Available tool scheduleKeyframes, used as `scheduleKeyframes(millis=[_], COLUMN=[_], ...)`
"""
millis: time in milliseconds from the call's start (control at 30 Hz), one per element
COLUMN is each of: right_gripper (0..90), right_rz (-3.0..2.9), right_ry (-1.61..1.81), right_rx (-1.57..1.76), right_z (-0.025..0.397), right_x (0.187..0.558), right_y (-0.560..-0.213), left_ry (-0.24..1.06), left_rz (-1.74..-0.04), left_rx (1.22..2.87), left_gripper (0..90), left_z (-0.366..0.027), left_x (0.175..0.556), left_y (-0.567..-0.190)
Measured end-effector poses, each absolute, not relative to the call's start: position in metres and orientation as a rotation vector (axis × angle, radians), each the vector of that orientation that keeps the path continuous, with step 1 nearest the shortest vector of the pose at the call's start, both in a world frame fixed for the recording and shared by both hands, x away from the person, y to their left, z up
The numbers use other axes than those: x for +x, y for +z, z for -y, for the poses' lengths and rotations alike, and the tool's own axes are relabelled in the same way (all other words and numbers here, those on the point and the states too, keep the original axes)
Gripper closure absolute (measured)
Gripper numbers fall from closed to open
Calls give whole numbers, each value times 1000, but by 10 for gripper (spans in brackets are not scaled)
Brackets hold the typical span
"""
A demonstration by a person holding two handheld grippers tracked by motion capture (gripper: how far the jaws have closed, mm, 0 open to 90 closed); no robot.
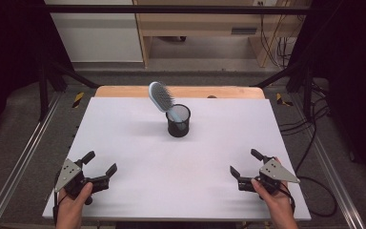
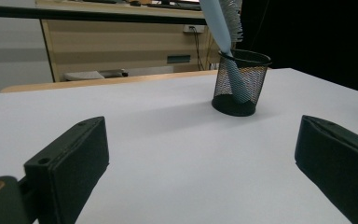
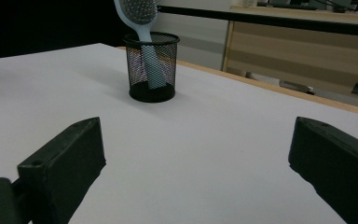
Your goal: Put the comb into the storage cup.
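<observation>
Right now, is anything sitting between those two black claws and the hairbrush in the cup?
Nothing visible does. Bare white table lies between the left gripper, the right gripper and the mesh cup holding the hairbrush. Both grippers are open and apart from it.

Left hand point(image 1: 71, 202): enters from the bottom edge of the high view, fingers wrapped round the grip of its tool. Left black two-jaw gripper point(image 1: 99, 162): grey three-cornered plate on top, jaws spread wide, pointing forward and inward; nothing between them. In the left gripper view the two black jaws rise from the bottom corners, far apart.

Right hand point(image 1: 272, 195): enters from the bottom edge, likewise closed round its grip. Right black two-jaw gripper point(image 1: 244, 162): grey plate on top, cable trailing off to the right, jaws spread wide, angled forward and inward, holding nothing.
</observation>
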State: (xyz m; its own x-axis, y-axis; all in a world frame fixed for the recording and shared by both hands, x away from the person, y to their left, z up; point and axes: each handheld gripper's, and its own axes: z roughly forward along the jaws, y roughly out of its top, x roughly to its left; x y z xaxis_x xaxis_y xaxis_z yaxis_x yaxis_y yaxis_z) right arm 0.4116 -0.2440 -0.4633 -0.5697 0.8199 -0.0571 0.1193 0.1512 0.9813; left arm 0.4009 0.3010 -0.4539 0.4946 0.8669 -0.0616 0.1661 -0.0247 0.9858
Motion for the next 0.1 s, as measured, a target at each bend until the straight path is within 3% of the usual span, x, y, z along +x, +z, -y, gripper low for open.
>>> scheduleKeyframes(millis=[100], right_gripper=[46], right_rz=[-1819], right_ry=[1461], right_rx=[901], right_z=[242], right_x=[411], right_y=[-463], left_ry=[736], left_rz=[-954], left_rx=[1495], left_gripper=[29], left_z=[-306], left_x=[401], left_y=[-454])
